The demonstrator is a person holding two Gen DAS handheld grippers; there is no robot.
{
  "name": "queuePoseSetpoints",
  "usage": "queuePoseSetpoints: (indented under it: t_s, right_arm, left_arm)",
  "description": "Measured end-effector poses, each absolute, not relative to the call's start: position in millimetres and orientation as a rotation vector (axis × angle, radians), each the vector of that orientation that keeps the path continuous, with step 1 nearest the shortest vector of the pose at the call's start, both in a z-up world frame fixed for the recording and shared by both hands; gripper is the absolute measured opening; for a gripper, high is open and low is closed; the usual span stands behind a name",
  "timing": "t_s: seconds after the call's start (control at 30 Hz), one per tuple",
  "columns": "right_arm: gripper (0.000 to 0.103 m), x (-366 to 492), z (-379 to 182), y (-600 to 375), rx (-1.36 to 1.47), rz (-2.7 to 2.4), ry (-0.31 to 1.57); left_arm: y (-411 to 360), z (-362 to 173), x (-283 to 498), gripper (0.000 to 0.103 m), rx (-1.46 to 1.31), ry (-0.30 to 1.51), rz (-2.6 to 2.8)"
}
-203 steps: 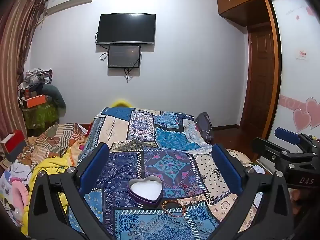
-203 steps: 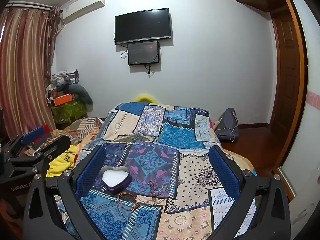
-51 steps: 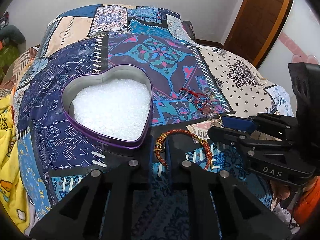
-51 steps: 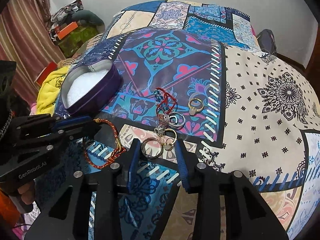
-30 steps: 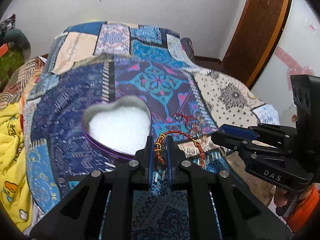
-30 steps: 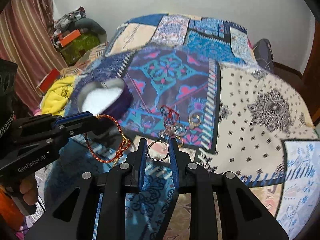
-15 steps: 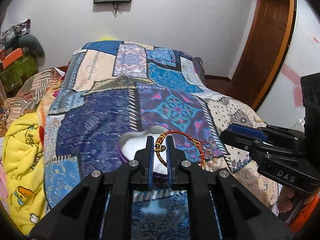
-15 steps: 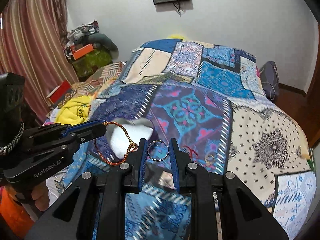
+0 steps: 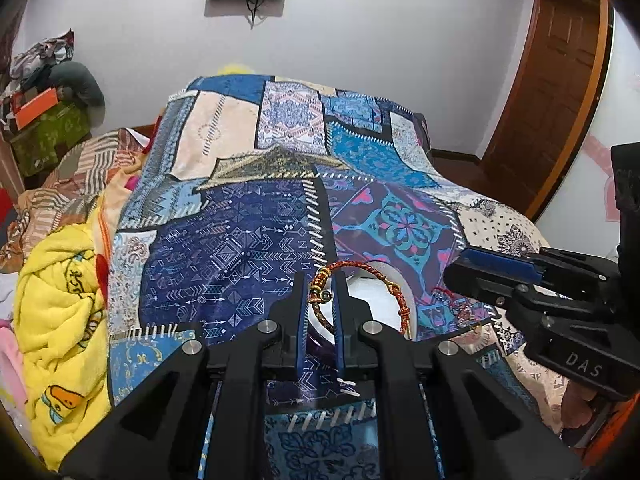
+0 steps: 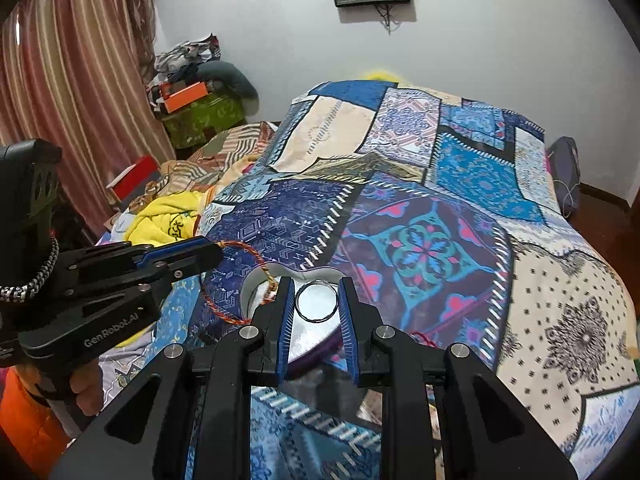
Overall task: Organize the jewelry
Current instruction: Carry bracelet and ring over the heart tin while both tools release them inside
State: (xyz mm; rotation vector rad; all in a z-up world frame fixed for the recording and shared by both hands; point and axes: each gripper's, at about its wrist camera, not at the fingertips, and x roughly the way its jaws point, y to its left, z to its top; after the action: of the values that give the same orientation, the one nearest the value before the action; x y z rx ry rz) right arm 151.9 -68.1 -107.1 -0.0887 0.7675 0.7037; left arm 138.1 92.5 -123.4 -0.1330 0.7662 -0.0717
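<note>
Both grippers are held level above the bed (image 9: 248,240), pointing forward over the patchwork quilt. The left gripper (image 9: 321,292) has its fingers clamped on the beaded part of a red-and-orange cord bracelet (image 9: 384,280), whose loop hangs to the right over the heart-shaped tin (image 10: 316,344). The right gripper (image 10: 316,304) has its fingers closed on a silver ring (image 10: 316,305), held directly above the tin's white lining. Loose red jewelry (image 9: 456,304) lies on the quilt just right of the tin.
</note>
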Motion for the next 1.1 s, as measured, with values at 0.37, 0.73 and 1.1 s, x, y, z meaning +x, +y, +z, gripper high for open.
queuePoseSetpoints:
  t_s: [0.37, 0.73, 1.1]
  right_arm:
    - [0.020, 164, -126, -52, -0.112, 0.735, 0.820]
    - [0.020, 171, -144, -41, -0.146, 0.751, 0.866]
    - [0.031, 167, -141, -41, -0.178, 0.734, 0.840]
  left_arm:
    - [88, -151, 161, 0.010, -0.132, 0.841, -0.118]
    - [90, -153, 166, 0.010, -0.115, 0.845, -0.109]
    - [96, -145, 161, 0.012, -0.108, 0.831, -0.066]
